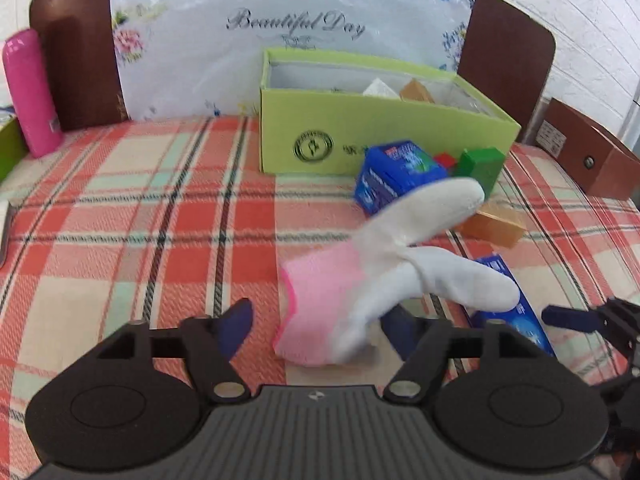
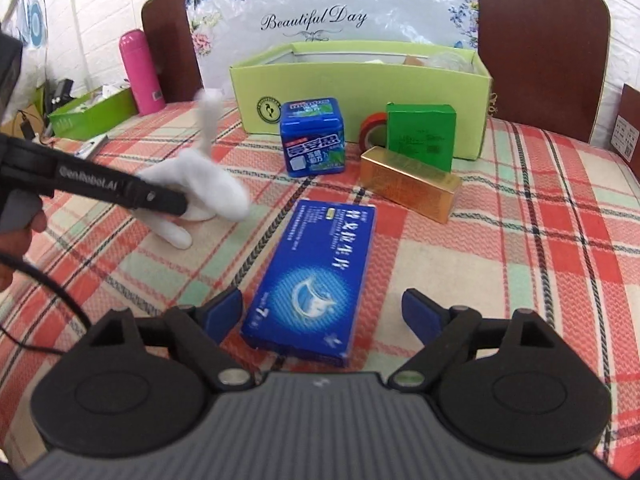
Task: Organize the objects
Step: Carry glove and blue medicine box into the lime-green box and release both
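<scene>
A white glove with a pink cuff (image 1: 384, 272) lies on the plaid cloth between the blue fingers of my left gripper (image 1: 320, 328), which is open around it. The glove also shows in the right wrist view (image 2: 200, 188), partly behind the left gripper's body. My right gripper (image 2: 322, 312) is open, its fingers either side of the near end of a flat blue box (image 2: 316, 276). A light green open box (image 2: 360, 80) stands at the back. Before it are a blue cube box (image 2: 312, 138), a red tape roll (image 2: 370, 126), a green box (image 2: 422, 136) and a gold box (image 2: 412, 184).
A pink bottle (image 2: 142, 72) and a green tray (image 2: 92, 114) stand at the left. A brown headboard (image 2: 540, 40) and a floral plastic-wrapped panel (image 2: 320, 4) rise behind the light green box. A brown box (image 1: 588, 152) sits at the far right.
</scene>
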Motion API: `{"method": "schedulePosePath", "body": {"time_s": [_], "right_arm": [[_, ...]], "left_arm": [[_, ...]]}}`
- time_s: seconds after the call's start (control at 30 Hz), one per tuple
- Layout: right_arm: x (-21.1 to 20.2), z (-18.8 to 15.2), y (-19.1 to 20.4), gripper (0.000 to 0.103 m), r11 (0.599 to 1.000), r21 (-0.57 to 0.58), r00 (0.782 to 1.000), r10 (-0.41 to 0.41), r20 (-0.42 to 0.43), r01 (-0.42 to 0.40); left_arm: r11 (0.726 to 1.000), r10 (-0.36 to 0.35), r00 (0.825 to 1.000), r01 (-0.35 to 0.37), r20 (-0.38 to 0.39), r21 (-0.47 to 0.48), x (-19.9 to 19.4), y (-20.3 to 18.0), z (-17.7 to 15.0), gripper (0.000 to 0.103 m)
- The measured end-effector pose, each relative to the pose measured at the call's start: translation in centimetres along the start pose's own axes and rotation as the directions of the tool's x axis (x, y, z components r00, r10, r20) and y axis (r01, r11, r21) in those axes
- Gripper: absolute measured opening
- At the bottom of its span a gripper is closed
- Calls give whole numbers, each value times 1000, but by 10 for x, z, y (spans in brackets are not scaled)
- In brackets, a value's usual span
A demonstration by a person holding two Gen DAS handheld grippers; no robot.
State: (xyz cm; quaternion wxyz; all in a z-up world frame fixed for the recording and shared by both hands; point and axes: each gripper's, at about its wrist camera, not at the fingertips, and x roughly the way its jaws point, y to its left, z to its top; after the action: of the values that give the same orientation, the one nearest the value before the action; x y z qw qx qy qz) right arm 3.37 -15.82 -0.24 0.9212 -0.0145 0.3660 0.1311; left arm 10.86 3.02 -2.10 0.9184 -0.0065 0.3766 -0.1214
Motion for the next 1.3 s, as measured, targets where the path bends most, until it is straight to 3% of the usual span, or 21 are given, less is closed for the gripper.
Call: {"method": "schedulePosePath", "body": {"time_s": [0.07,0.13,0.2,0.23,0.3,0.4,0.47,0.67,0.87,1.13,1.17,1.2,1.23,1.3], "right_arm": [[5,0,4,87,1000,9,1000,2,5,-3],[12,0,6,80,1000,12,1000,-21,-6,21],[10,-1,8,59,999,-19,999,-48,7,49],[9,0,6,58,999,-18,999,-34,-2,34],[3,3,1,57,1000,-9,1000,-9,-13,9],[-14,14,-3,56,999,-33,1000,19,17,-18],[-27,28,-6,56,998,-50,997,35,63,-32],[-34,96,-22,56,997,-76,974,26,224,-9],[5,157,-36,56,995,-84,945,-21,327,51],[82,189,-49,56,993,-76,937,-61,344,92],[92,189,-49,57,992,-83,940,-62,337,95],[102,188,-48,58,992,-94,947,-54,316,88],[111,188,-49,63,992,-105,957,-42,286,75],[120,179,-47,89,990,-118,964,-48,263,82]], "left_arm": [[1000,-8,1000,8,-13,11,8,-2,5,75],[999,-24,999,25,-34,31,17,-6,9,75],[997,-42,998,44,-43,61,23,-13,9,72],[995,-60,997,63,-43,78,23,-15,7,47],[994,-68,995,74,-76,82,26,-16,7,11],[991,-122,990,125,-69,42,14,-12,17,8],[987,-159,987,160,-23,34,-2,-11,32,8],[988,-153,977,149,146,38,-29,-17,108,8],[994,-104,979,109,177,-16,9,-21,175,8],[998,-51,990,57,134,-39,73,-16,204,8],[998,-45,990,51,137,-38,79,-15,205,9],[998,-36,989,42,140,-38,85,-14,203,17],[999,-31,991,36,129,-38,91,-12,200,48],[999,20,996,-16,89,-43,99,-9,192,83]]}}
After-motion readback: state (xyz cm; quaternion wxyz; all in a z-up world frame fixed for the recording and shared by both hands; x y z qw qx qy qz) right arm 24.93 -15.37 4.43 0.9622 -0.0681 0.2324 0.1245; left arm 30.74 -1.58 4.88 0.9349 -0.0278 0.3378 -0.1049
